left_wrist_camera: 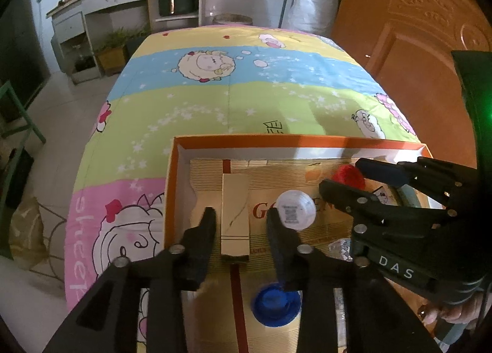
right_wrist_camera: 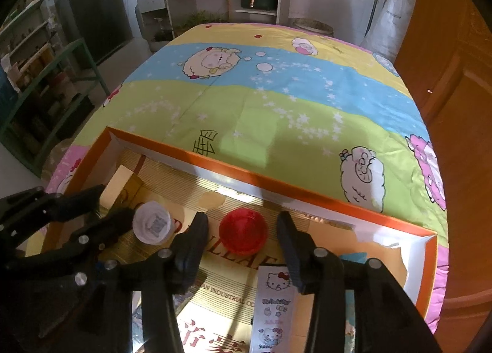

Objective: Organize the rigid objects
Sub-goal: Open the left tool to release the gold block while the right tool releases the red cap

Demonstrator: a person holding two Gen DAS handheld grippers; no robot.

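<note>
Looks like the drop-off step: both tongs hang spread inside the orange box [left_wrist_camera: 172, 174], pinching nothing. Left tongs [left_wrist_camera: 241, 219] straddle the gold box [left_wrist_camera: 235, 217] at lower centre; right tongs [right_wrist_camera: 243, 230] flank the red cap [right_wrist_camera: 243, 231]. Next move, I'd guess: back out for more, maybe the blue cap [left_wrist_camera: 275, 306].

Boxes: I count one orange-rimmed box [left_wrist_camera: 295, 138].
Caps: three — one white cap [left_wrist_camera: 295, 208], one red cap [right_wrist_camera: 243, 231], one blue cap [left_wrist_camera: 275, 305].
Gold packs: one gold pack [left_wrist_camera: 235, 217].
Sticker sheets: one sticker sheet [right_wrist_camera: 273, 306].
Tools: my two — left tool [left_wrist_camera: 241, 220], right tool [right_wrist_camera: 243, 231].
</note>
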